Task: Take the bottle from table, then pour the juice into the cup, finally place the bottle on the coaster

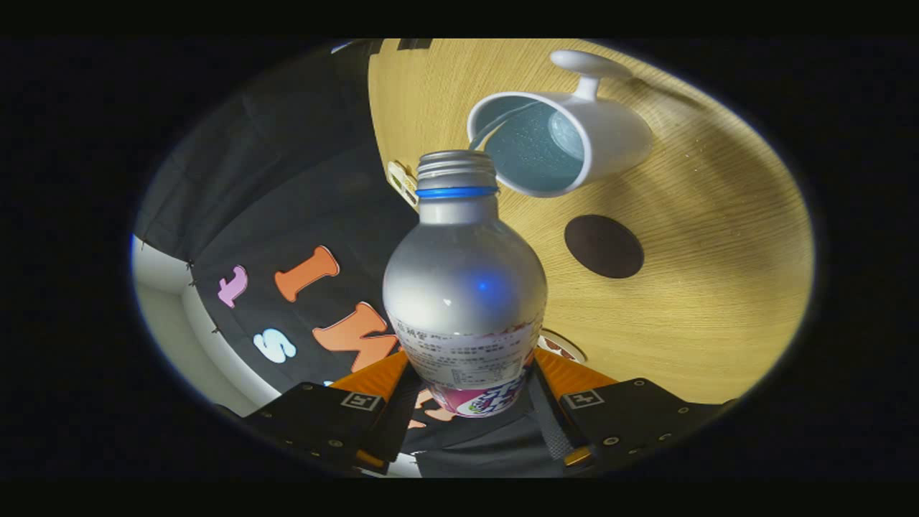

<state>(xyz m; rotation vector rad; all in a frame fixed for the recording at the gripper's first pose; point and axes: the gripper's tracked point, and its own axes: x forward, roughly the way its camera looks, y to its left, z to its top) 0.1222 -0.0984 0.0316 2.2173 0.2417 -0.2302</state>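
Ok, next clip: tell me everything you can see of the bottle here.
The bottle looks like silver metal, with a round shoulder, a short threaded neck, a blue ring under the threads and no cap. A printed label wraps its lower body. It is held between the gripper's fingers, both pressing on its base, and tipped so its open mouth points at the white cup on the wooden table. The dark round coaster lies beyond it.

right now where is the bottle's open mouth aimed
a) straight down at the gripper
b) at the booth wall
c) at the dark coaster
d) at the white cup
d: the bottle, clamped between the gripper fingers, has its uncapped neck tipped up to the rim of the cup, with a thin stream running into it; the coaster lies off to the side on the table.
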